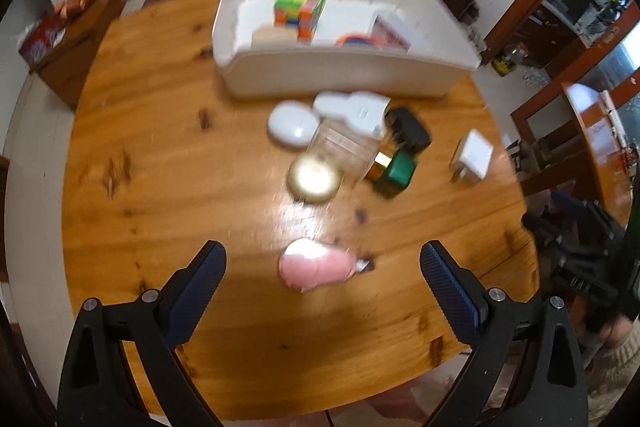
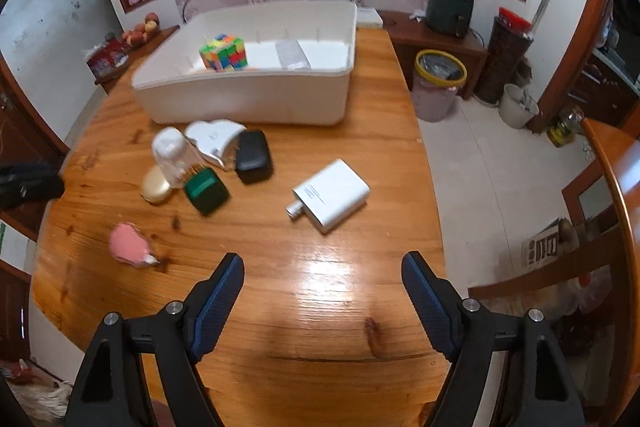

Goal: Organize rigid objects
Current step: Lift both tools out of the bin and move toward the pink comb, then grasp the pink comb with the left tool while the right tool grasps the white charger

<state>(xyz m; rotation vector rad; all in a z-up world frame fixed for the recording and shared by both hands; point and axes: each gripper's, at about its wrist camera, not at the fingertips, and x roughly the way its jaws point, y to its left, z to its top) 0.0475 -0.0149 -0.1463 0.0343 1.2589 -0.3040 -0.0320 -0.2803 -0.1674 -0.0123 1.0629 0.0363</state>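
Note:
A white storage bin (image 1: 344,75) (image 2: 248,99) stands at the far side of the wooden table and holds a multicoloured cube (image 1: 300,11) (image 2: 223,53). In front of it lies a cluster: a white oval case (image 1: 291,125), a white gadget (image 1: 352,109) (image 2: 214,141), a black case (image 1: 410,129) (image 2: 253,157), a clear jar with a gold lid (image 1: 316,179) (image 2: 158,185) and a green box (image 1: 396,173) (image 2: 206,193). A white charger (image 1: 472,157) (image 2: 332,195) lies apart to the right. A pink object (image 1: 316,267) (image 2: 127,243) lies nearest. My left gripper (image 1: 322,255) is open just above the pink object. My right gripper (image 2: 322,265) is open over bare wood.
The bin also holds an orange-rimmed item (image 1: 358,41) and a white booklet (image 2: 294,55). A wooden chair (image 2: 608,195) stands right of the table, with a bin (image 2: 438,83) and buckets on the tiled floor beyond. A low wooden cabinet (image 1: 76,39) sits at the left.

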